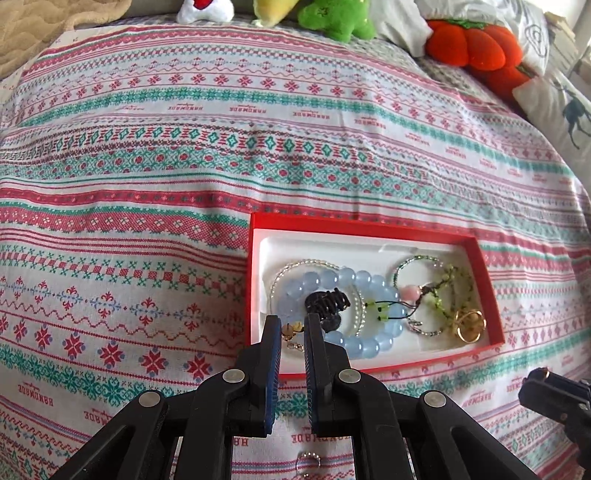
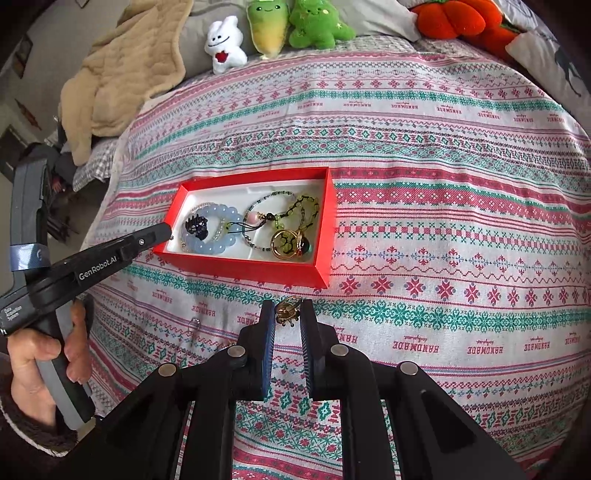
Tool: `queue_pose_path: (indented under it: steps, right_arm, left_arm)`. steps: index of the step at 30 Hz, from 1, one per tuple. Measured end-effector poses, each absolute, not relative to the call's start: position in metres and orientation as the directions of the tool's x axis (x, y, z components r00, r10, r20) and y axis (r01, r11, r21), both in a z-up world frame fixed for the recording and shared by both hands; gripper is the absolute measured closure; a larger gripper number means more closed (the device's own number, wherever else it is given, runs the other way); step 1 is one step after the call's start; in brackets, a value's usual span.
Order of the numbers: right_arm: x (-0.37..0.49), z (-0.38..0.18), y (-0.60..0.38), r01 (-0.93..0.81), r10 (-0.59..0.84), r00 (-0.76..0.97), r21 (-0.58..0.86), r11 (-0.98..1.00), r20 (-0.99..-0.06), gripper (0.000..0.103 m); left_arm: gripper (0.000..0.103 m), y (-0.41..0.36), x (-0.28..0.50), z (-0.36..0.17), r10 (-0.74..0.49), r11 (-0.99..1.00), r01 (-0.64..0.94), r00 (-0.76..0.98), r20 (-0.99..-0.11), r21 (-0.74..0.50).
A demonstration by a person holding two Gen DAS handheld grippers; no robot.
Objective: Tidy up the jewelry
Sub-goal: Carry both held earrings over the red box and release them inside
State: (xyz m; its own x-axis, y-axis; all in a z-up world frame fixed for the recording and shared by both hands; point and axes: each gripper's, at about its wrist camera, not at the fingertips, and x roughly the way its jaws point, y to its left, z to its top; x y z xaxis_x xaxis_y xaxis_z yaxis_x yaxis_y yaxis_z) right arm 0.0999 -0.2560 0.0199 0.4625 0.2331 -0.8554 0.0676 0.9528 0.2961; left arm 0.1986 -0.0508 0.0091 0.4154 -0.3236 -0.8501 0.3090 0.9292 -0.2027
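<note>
A red box (image 1: 369,225) (image 2: 258,267) with a white liner lies on the patterned bedspread. It holds a blue bead bracelet (image 1: 354,280) (image 2: 210,243), a black hair claw (image 1: 327,301) (image 2: 195,223), green bead strings (image 1: 447,291) (image 2: 303,206) and gold rings (image 1: 469,325) (image 2: 286,242). My left gripper (image 1: 291,325) (image 2: 168,232) is slightly open over the box's near left corner, with a small gold earring (image 1: 290,332) between its fingers. My right gripper (image 2: 288,308) (image 1: 535,380) is slightly open around a gold ring piece (image 2: 286,308) lying on the cloth in front of the box.
A small silver ring (image 2: 194,325) (image 1: 308,459) lies on the cloth near the box. Plush toys (image 2: 269,26), an orange plush pumpkin (image 2: 454,16) and a beige blanket (image 2: 122,70) line the far edge of the bed.
</note>
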Motion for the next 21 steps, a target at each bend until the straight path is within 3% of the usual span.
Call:
queue_pose_path:
  steps: [5,10,21]
  right_arm:
    - [0.101,0.020,-0.262,0.082,0.232,0.465,0.302,0.950,-0.854,0.089]
    - [0.105,0.020,-0.263,0.081,0.239,0.464,0.310,0.947,-0.853,0.089]
    - [0.137,0.018,-0.252,0.081,0.273,0.467,0.348,0.934,-0.841,0.089]
  left_arm:
    - [0.095,-0.052,0.199,0.002,-0.305,0.937,0.290,0.413,-0.858,-0.193]
    - [0.080,-0.047,0.190,0.007,-0.318,0.934,0.298,0.439,-0.841,-0.197]
    - [0.061,-0.026,0.156,0.010,-0.337,0.929,0.305,0.469,-0.817,-0.209]
